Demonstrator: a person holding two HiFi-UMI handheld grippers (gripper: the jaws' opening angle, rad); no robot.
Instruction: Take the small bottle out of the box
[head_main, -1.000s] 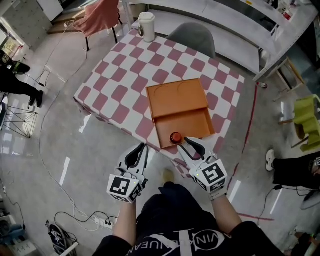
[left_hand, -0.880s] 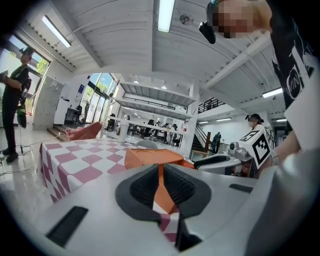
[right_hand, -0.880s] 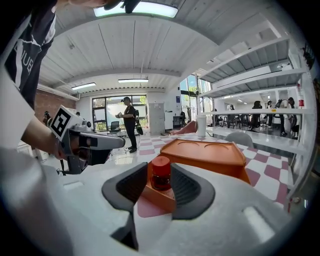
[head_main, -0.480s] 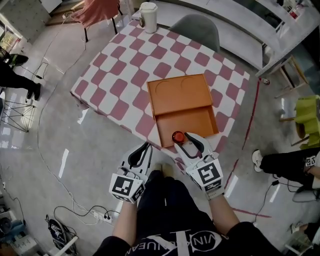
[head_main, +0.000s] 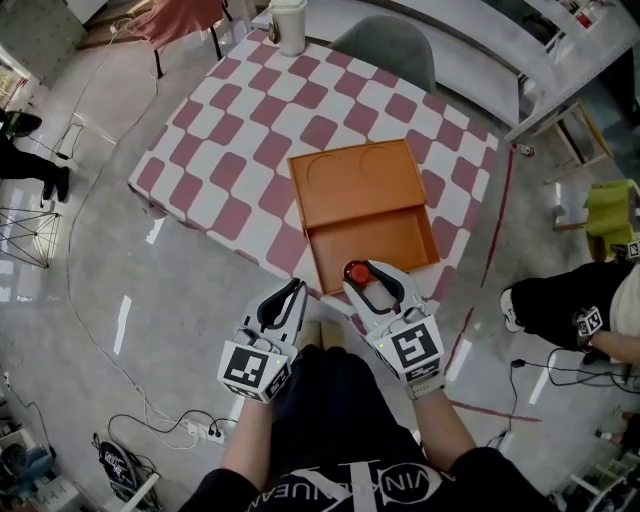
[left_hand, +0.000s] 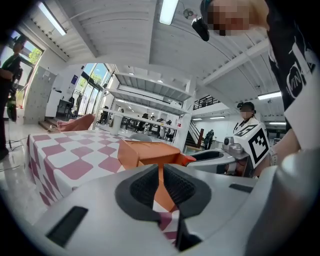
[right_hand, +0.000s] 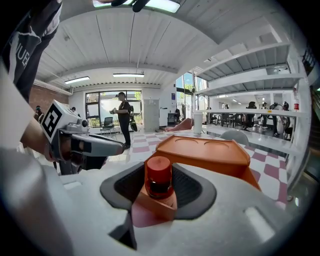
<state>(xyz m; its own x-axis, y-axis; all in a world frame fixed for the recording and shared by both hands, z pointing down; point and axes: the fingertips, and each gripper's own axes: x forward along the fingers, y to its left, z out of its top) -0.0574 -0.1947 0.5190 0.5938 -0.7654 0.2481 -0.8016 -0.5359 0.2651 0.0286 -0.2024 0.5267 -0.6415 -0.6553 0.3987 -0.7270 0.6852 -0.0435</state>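
An orange box (head_main: 385, 240) lies open on the checkered table (head_main: 230, 150), its lid (head_main: 350, 180) folded back on the far side. A small bottle with a red cap (head_main: 354, 272) stands upright in the box's near left corner. My right gripper (head_main: 366, 270) is open, with a jaw on each side of the bottle (right_hand: 159, 177) and neither pad pressing on it. My left gripper (head_main: 285, 297) hovers off the table's near edge, left of the box, shut with nothing in it. In the left gripper view, the orange box (left_hand: 150, 152) shows just beyond the jaws.
A white cup (head_main: 287, 25) stands at the table's far corner, and a grey chair (head_main: 385, 60) is behind the table. A seated person's legs (head_main: 560, 300) are at the right. Cables and a power strip (head_main: 190, 435) lie on the floor at the near left.
My right gripper has moved forward to the box's near corner, and its jaws have widened around the bottle. The left gripper has hardly moved.
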